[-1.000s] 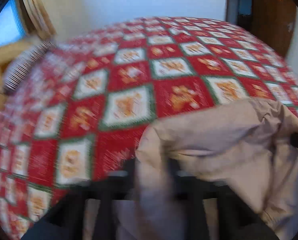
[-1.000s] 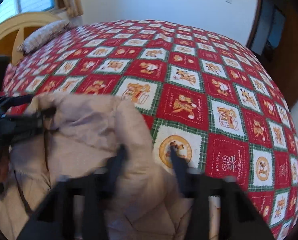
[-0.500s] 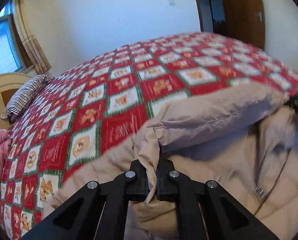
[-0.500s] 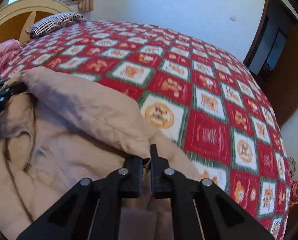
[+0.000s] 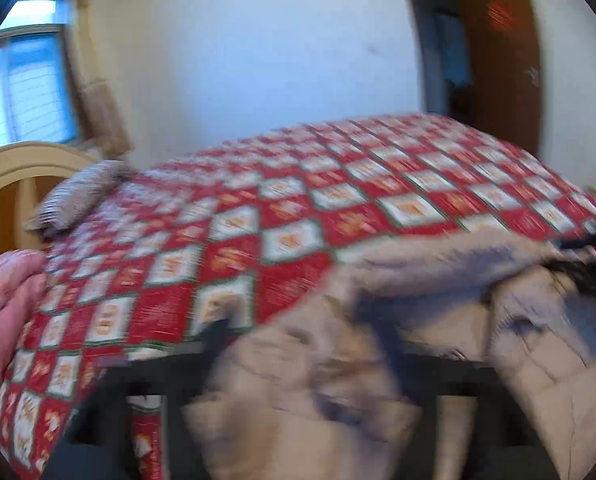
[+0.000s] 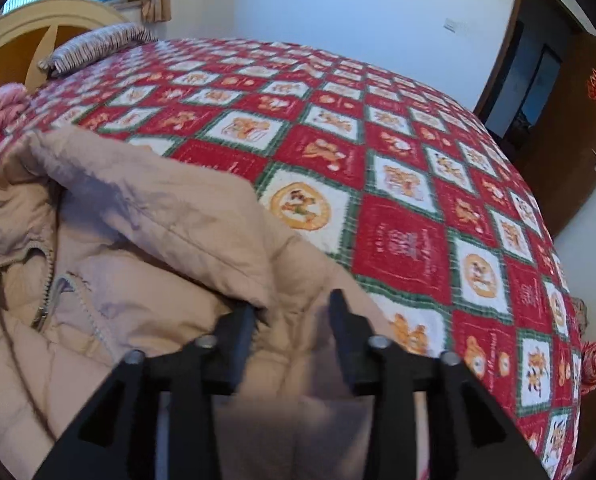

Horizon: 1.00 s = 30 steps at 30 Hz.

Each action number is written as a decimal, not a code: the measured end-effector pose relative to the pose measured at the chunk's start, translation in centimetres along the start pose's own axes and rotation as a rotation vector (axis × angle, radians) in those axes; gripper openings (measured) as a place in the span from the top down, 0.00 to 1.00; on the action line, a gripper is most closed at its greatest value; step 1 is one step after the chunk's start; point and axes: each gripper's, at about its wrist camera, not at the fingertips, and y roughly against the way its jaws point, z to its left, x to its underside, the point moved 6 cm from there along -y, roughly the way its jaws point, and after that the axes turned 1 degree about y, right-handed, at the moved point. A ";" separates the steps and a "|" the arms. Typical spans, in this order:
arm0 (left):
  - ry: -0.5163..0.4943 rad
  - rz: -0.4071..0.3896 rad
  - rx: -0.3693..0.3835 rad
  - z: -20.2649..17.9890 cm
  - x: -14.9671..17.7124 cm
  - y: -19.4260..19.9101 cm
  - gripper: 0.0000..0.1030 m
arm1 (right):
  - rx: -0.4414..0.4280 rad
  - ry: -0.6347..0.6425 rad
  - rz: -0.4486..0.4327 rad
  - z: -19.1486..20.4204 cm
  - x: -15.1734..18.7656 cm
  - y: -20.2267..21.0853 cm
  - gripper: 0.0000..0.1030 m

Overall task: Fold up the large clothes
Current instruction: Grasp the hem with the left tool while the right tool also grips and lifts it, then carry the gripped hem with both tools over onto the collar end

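Beige quilted puffer jacket [image 6: 145, 280] with a metal zipper lies bunched on the red, white and green patchwork bedspread [image 6: 398, 208], and we hold one gripper at each side of it. Our right gripper [image 6: 293, 312] has its black fingers [image 6: 237, 332] parted and opening; a folded flap of the jacket ends at the inner edge of the left-hand finger, and padded cloth lies under the gap, but neither pad presses on it. Ahead of these fingers and to their right the bedspread runs bare toward the dark brown wooden door [image 6: 578, 120].

Our left gripper [image 5: 302, 332] is badly blurred, yet its fingers [image 5: 217, 332] stand wide apart and are opening, with jacket cloth heaped between and below them; we cannot tell whether any pad touches it. Beyond these fingers, far to their left, a striped pillow [image 5: 77, 196] rests against the pale wooden headboard [image 5: 13, 164], and a pink quilted blanket [image 5: 5, 308] sits at the left edge. To their right the jacket's folded flap stretches toward the other gripper.
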 end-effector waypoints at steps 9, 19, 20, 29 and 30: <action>0.144 0.025 -0.184 4.3 -4.5 -4.1 0.01 | 0.012 -0.062 -0.070 -2.3 -1.0 5.5 0.55; 0.021 0.183 -0.181 -1.9 -1.1 -9.9 0.01 | -0.121 -0.285 -0.096 1.8 -7.5 1.0 0.38; -0.009 0.197 -0.182 -2.5 0.0 -10.2 0.01 | -0.118 -0.259 -0.087 2.7 -7.4 0.2 0.38; 0.011 0.264 -0.143 -3.3 3.6 -12.2 0.01 | -0.109 -0.242 -0.010 3.3 -3.0 -3.8 0.38; 0.007 0.271 -0.142 -3.4 3.8 -12.5 0.01 | -0.116 -0.255 -0.005 3.1 -2.9 -4.0 0.39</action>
